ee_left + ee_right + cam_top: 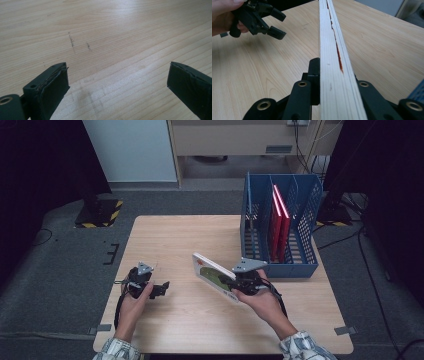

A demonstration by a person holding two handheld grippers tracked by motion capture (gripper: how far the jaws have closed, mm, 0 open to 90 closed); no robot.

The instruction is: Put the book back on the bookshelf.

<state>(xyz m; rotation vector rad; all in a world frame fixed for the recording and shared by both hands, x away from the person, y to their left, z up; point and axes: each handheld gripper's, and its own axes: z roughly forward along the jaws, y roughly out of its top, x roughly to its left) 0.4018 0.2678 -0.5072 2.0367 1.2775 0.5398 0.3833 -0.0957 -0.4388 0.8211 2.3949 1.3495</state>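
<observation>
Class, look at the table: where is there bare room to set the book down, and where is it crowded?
Bare wood runs from the table's far left corner across to the blue rack, and along the near edge between the forearms. It is crowded at the right, where the right gripper holds the book beside the rack.

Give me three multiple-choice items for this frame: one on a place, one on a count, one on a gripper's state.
1. Where does the blue file rack stand?
A. at the table's far right
B. at the table's near left
C. on the floor

2. How many red books stand in the rack?
A. none
B. two
C. five

3. How is the right gripper?
A. open over bare wood
B. shut on a pen
C. shut on the book

Answers:
1. A, the high view shows it on the table by the far right edge.
2. B, two red spines stand side by side in one slot.
3. C, the right gripper view shows its jaws clamped on the page edges, while the left gripper is open.
</observation>
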